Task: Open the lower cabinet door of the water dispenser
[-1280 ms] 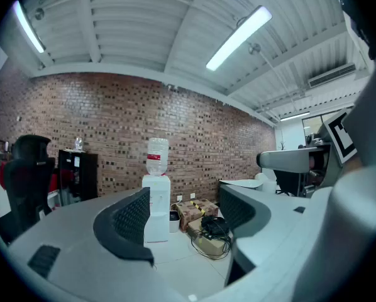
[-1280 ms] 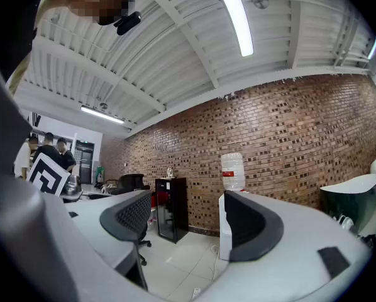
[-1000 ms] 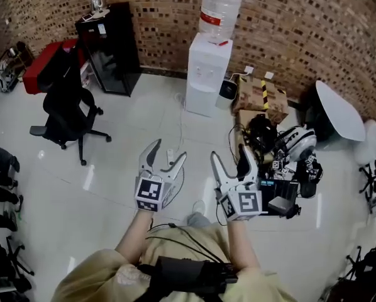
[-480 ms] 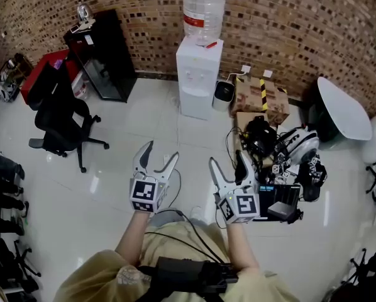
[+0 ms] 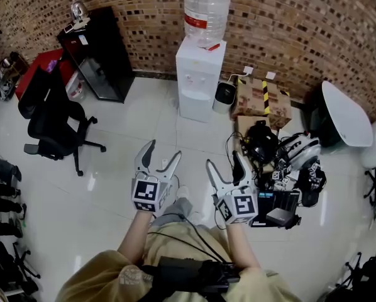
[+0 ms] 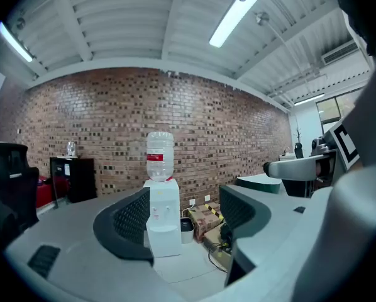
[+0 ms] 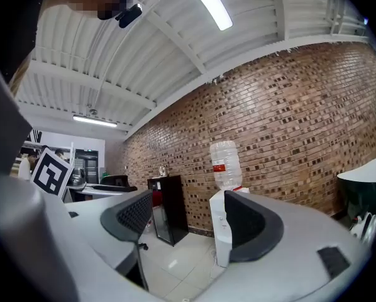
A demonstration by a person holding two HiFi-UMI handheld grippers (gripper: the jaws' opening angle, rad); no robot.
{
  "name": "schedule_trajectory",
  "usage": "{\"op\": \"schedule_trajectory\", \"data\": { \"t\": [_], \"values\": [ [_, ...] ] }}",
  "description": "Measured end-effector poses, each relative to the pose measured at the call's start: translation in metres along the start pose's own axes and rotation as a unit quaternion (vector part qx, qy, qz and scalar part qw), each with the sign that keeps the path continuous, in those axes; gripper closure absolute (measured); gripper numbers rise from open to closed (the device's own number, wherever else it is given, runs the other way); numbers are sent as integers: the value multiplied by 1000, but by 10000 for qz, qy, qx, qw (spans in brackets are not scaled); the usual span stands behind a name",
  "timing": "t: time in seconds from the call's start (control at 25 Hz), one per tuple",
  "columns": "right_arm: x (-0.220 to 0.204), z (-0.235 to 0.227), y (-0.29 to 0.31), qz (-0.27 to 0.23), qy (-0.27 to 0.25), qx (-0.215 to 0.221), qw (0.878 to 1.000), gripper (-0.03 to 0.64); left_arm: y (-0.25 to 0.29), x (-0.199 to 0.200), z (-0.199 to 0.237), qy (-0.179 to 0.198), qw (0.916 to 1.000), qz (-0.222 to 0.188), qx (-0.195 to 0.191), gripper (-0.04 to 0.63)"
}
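The person has stepped nearer to the water dispenser (image 5: 200, 80), which now looks slightly bigger and stands more to the left in the head view. The left gripper (image 5: 164, 150) and right gripper (image 5: 223, 160) went forward together with the person. The black cabinet (image 5: 94, 52) and the office chair (image 5: 49, 118) have shifted toward the left edge. The person's grey trouser leg (image 5: 174, 205) now shows lower left of where the foot was, under the left gripper.

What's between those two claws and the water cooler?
Mostly bare white floor separates the left gripper and right gripper from the water dispenser, clearest in the head view.
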State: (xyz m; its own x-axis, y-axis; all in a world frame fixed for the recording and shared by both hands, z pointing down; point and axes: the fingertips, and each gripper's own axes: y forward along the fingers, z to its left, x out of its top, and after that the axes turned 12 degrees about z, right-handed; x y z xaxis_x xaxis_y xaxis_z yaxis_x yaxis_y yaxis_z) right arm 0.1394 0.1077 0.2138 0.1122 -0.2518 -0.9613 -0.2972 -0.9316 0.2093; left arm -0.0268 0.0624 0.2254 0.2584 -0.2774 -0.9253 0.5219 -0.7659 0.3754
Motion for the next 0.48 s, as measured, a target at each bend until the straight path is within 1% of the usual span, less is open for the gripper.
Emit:
{"op": "schedule_trajectory", "data": {
  "t": [0.12,0.28,0.48],
  "values": [
    [7,-12,33,103,-25,-10,9999,232,31,9,18,-69,9999,-38,-67,264],
    [25,-22,86,109,-36,-8,9999,233,69,28,50,-75,9997,-171,-123,264],
    [27,-37,144,161,-34,-90,9998,233,112,40,84,-61,9994,-121,-319,264]
  ]
}}
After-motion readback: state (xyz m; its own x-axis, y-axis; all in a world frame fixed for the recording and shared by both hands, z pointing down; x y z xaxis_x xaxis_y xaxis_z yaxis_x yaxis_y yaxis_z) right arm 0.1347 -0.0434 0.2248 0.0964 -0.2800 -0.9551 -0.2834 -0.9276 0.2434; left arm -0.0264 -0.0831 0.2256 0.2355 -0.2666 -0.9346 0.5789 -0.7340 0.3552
